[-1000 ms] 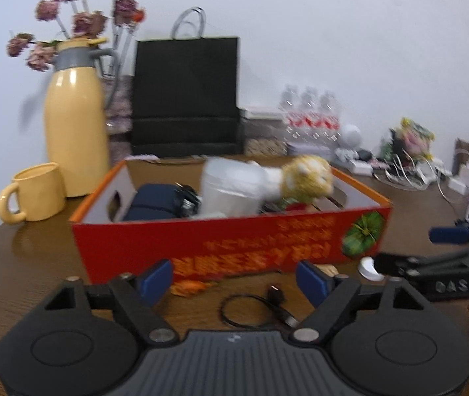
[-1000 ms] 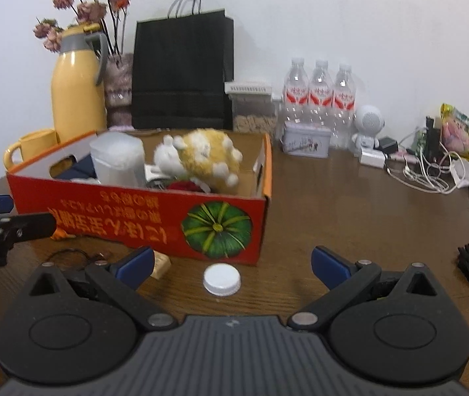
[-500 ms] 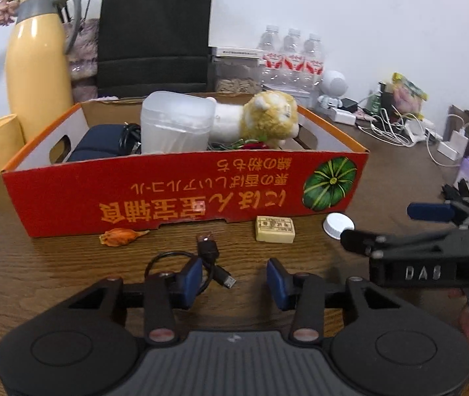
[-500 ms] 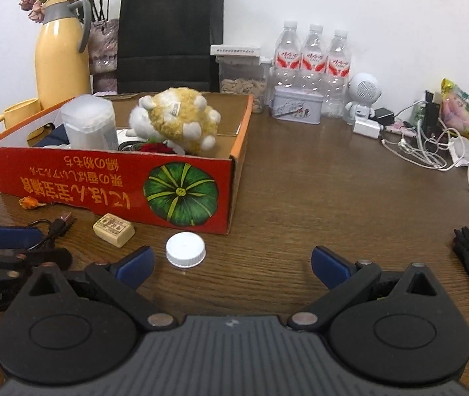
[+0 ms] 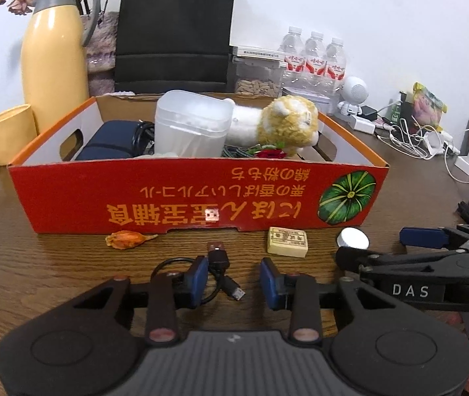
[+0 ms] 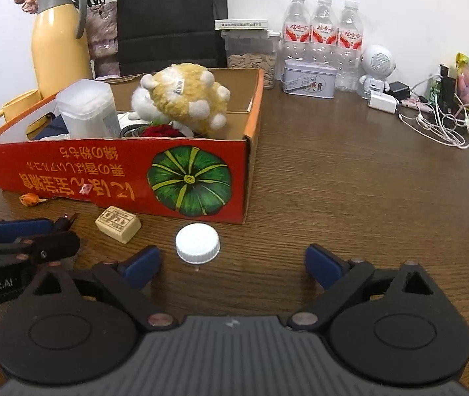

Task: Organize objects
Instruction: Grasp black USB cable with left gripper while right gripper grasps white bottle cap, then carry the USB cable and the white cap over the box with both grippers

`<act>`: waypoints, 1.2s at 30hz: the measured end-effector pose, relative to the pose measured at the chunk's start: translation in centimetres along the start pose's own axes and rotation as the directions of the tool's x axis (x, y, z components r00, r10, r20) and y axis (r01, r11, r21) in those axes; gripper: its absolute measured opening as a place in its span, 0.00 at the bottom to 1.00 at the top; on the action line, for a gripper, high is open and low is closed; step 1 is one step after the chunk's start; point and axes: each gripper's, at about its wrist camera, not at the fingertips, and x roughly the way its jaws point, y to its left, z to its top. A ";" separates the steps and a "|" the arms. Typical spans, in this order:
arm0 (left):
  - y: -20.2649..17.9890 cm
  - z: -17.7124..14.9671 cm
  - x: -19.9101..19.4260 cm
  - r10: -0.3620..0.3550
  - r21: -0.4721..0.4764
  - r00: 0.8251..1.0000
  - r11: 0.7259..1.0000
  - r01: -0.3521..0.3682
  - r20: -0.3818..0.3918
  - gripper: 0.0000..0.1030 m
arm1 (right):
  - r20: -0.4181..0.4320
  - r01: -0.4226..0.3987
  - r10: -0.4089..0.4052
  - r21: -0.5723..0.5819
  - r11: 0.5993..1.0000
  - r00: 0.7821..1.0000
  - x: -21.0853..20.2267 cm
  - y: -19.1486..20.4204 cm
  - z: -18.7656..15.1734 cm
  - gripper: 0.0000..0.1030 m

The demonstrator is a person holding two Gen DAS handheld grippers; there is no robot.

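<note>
— Counting what lies loose on the wooden table in front of the red cardboard box: one black USB cable, one small cream block with print on top, one white bottle cap and one dried orange flower bud. Four things.

— And inside the box?

— One frosted plastic container, one yellow-and-white plush toy, one dark blue pouch, and a red bit under the plush that I cannot make out.

— The left gripper?

— Low over the cable. Its jaws have just been closing, and the cable's plug end lies between the blue pads; the left one sits just beside the cable, but I see no squeeze, so it is released.

— The right gripper?

— Spread wide, though its jaws have just been narrowing a little. The cap sits on the table just ahead of the left finger, not between the pads; nothing is grasped.

— Behind the box?

— One yellow thermos jug, one yellow mug, one black paper bag, three water bottles.
</note>
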 end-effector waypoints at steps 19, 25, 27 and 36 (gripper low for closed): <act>0.3 -0.4 -0.7 0.004 0.003 0.999 1.000 -0.004 0.042 0.09 | 0.116 -0.023 0.024 -0.009 1.000 0.993 -1.6 0.8 0.1 0.28; 0.8 -0.4 -2.5 -0.011 -0.001 0.994 1.000 0.011 0.106 0.10 | 0.196 -0.033 0.031 0.009 0.999 0.980 -3.1 0.8 0.0 0.28; 1.0 -0.3 -3.3 -0.006 0.001 0.990 1.000 0.006 0.140 0.09 | 0.231 -0.040 0.037 0.010 0.999 0.972 -3.8 1.0 0.1 0.28; 2.7 2.1 -5.8 -0.004 -0.003 0.969 1.000 0.005 0.248 0.09 | 0.368 -0.117 0.117 -0.021 0.993 0.923 -6.1 2.5 1.6 0.28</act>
